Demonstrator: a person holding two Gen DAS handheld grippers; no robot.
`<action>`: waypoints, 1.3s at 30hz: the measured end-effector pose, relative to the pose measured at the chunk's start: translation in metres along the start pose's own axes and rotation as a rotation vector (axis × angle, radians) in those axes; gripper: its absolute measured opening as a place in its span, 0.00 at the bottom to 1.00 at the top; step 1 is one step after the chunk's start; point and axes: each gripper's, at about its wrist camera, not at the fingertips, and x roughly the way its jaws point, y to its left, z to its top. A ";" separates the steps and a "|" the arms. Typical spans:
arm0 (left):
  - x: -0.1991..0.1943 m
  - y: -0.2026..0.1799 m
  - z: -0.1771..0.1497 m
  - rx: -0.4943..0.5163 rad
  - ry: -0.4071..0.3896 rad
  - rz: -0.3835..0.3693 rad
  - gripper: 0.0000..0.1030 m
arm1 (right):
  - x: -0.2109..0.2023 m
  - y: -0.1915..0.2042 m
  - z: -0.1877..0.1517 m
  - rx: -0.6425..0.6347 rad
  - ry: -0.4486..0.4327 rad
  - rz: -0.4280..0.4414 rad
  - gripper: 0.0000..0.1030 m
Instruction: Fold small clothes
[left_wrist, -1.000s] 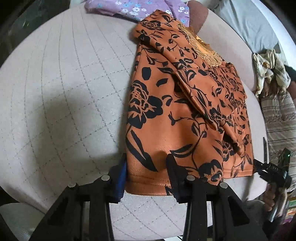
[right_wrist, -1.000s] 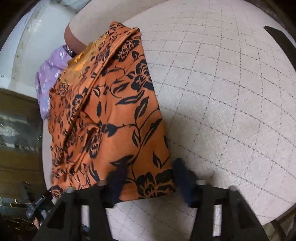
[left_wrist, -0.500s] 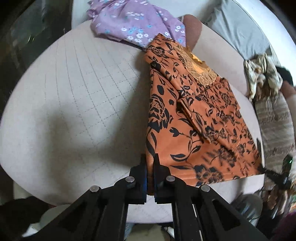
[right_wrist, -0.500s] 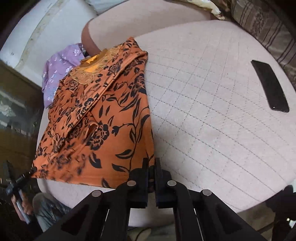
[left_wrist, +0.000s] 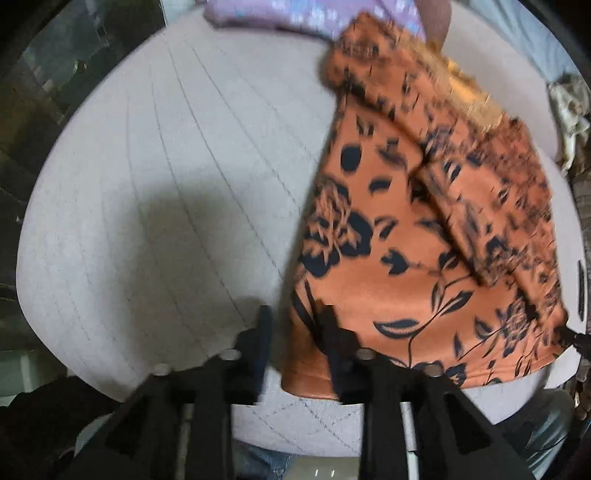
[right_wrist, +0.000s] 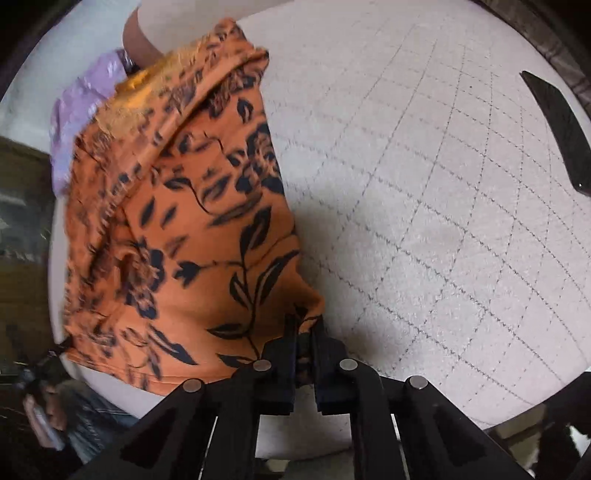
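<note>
An orange garment with black flowers (left_wrist: 406, 240) lies folded lengthwise on a pale quilted cushion (left_wrist: 166, 184). My left gripper (left_wrist: 294, 325) is at the garment's near left hem corner. Its jaws are opening, the cloth edge lies loose between them, and the right finger rests over the fabric. In the right wrist view the same garment (right_wrist: 184, 240) fills the left half. My right gripper (right_wrist: 304, 332) pinches its near right hem corner in a narrow gap, and its jaws are just starting to open. Motion blurs both views.
A purple flowered garment (left_wrist: 295, 14) lies at the cushion's far edge, also in the right wrist view (right_wrist: 77, 110). A flat black device (right_wrist: 554, 129) lies on the quilted cushion (right_wrist: 424, 184) at the far right. Crumpled cloth (left_wrist: 569, 110) sits beyond the right edge.
Half a second ago both grippers were shut on the hem corners. The left jaws have since parted, and both cameras have dropped closer to the garment. The right still pinches its corner.
</note>
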 end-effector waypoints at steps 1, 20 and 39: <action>-0.009 0.003 0.001 -0.006 -0.036 -0.015 0.52 | -0.005 -0.005 0.001 0.020 -0.006 0.027 0.10; -0.055 -0.099 0.212 0.176 -0.341 -0.118 0.79 | -0.095 0.134 0.153 -0.255 -0.378 0.293 0.67; 0.112 -0.163 0.383 0.407 -0.184 -0.006 0.70 | 0.065 0.133 0.394 -0.230 -0.228 0.104 0.62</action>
